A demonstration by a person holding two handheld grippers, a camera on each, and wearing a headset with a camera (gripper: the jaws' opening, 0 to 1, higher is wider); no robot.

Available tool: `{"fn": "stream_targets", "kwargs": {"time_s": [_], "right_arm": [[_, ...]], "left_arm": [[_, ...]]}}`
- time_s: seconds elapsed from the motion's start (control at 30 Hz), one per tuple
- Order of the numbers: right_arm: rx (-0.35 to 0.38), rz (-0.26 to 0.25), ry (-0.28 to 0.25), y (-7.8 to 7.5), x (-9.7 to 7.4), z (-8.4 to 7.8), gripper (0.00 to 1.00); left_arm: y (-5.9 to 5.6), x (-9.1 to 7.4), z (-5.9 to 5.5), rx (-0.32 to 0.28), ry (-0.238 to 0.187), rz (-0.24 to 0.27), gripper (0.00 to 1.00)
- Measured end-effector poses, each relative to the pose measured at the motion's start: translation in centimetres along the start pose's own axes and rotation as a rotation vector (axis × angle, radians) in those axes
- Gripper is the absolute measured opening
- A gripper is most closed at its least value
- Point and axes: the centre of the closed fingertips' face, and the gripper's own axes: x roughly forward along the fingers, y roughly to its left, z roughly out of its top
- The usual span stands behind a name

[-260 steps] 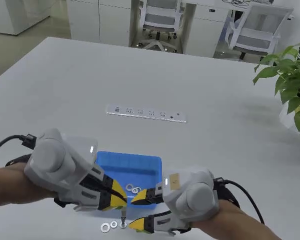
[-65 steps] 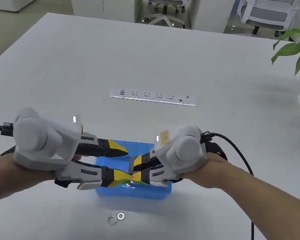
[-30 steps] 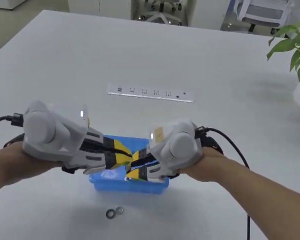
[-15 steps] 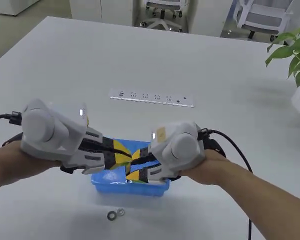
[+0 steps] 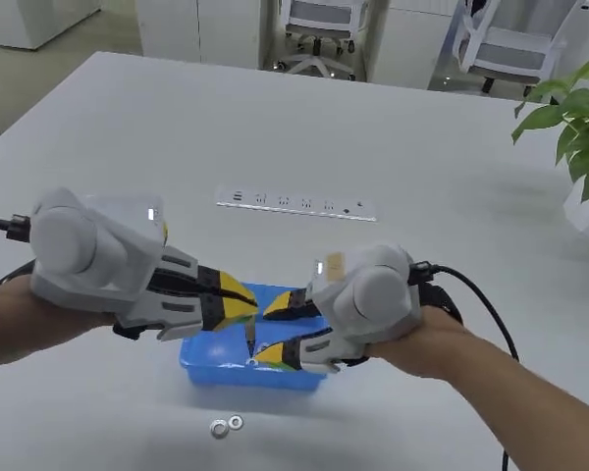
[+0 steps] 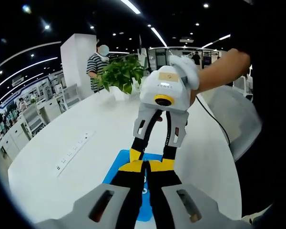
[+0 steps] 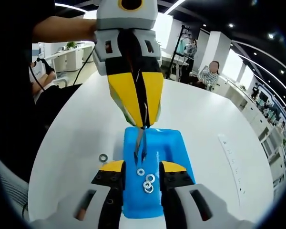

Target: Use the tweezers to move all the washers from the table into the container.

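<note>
White workbench (image 5: 422, 196) in an open office; a power strip (image 5: 294, 204) lies flat across its middle, a potted plant (image 5: 569, 137) stands at its right edge, and office chairs (image 5: 314, 29) stand beyond the far side.

Blue container (image 7: 168, 143) sits on the bench just in front of me; several stored washers (image 7: 150, 178) lie clustered on its floor, some touching one another.

My left gripper (image 6: 147, 166) is clenched on the tweezers (image 7: 141, 138), its yellow jaw tips pressed together; the tweezers hang tip-down over the container, their two points slightly parted just above the stored washers; whether anything sits between the points I cannot tell.

My right gripper (image 7: 143, 167) is released, its jaws well apart and grasping nothing; it faces the left gripper nose to nose over the container, one jaw tip to either side of the tweezers' line.

Two loose washers (image 5: 236, 422) lie on the bare bench just beside each other, near the container's near wall and outside it; in the right gripper view one of them lies beside the container's long side, apart from it.
</note>
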Motion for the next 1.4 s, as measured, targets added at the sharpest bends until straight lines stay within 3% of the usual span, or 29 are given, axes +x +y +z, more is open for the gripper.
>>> {"fn": "stream_targets", "kwargs": {"time_s": [0.53, 1.0, 1.4], "right_arm": [[0.099, -0.098, -0.003, 1.3, -3.6, -1.2, 0.44], [0.194, -0.158, -0.001, 2.6, -5.2, -2.9, 0.57], [0.262, -0.188, -0.026, 3.4, -5.5, -3.2, 0.73]], "left_arm": [[-1.2, -1.2, 1.1, 0.014, -0.001, -0.007, 0.05], [-2.5, -1.4, 1.0, 0.011, 0.011, -0.025, 0.05], [-3.6, -0.9, 0.0, 0.002, 0.024, -0.053, 0.05]]}}
